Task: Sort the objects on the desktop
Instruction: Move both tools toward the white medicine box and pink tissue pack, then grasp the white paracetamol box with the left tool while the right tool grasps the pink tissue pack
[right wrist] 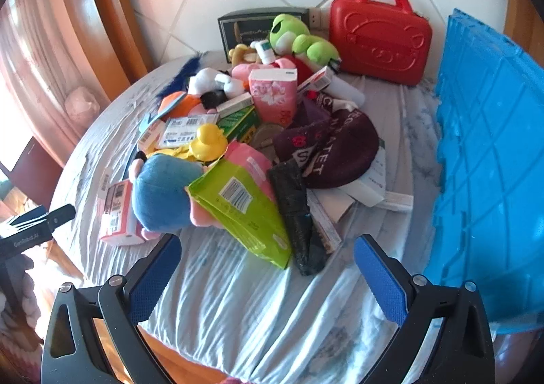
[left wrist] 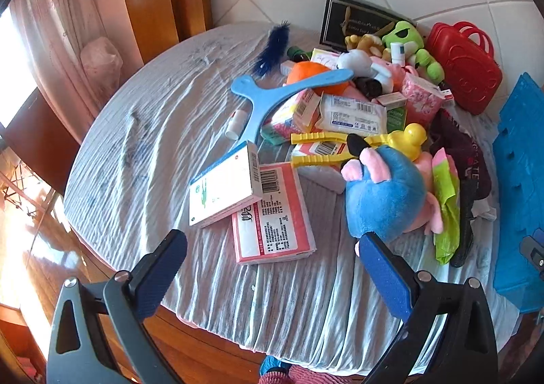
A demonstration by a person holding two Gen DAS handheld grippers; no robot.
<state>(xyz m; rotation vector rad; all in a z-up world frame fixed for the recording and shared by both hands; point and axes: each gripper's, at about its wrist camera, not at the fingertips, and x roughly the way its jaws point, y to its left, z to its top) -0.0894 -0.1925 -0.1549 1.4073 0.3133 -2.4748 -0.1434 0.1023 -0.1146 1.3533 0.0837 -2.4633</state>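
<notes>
A heap of objects lies on a cloth-covered round table (left wrist: 142, 146). Nearest is a blue plush toy (left wrist: 384, 193), also in the right wrist view (right wrist: 163, 193). A white box (left wrist: 224, 186) rests on a pink packet (left wrist: 272, 214). A green packet (right wrist: 244, 207), a black pouch (right wrist: 295, 207) and a maroon cap (right wrist: 333, 149) lie in front of my right gripper (right wrist: 268, 268). My left gripper (left wrist: 272, 265) is open and empty above the table's near edge, its right finger beside the blue plush. My right gripper is open and empty.
A blue crate (right wrist: 489, 159) stands at the right, a red case (right wrist: 380, 37) at the back. A yellow duck clamp (left wrist: 374, 142), a blue boomerang (left wrist: 272, 91), a green frog plush (right wrist: 299, 40) and a pink tissue pack (right wrist: 275, 95) are in the heap. A wall is behind.
</notes>
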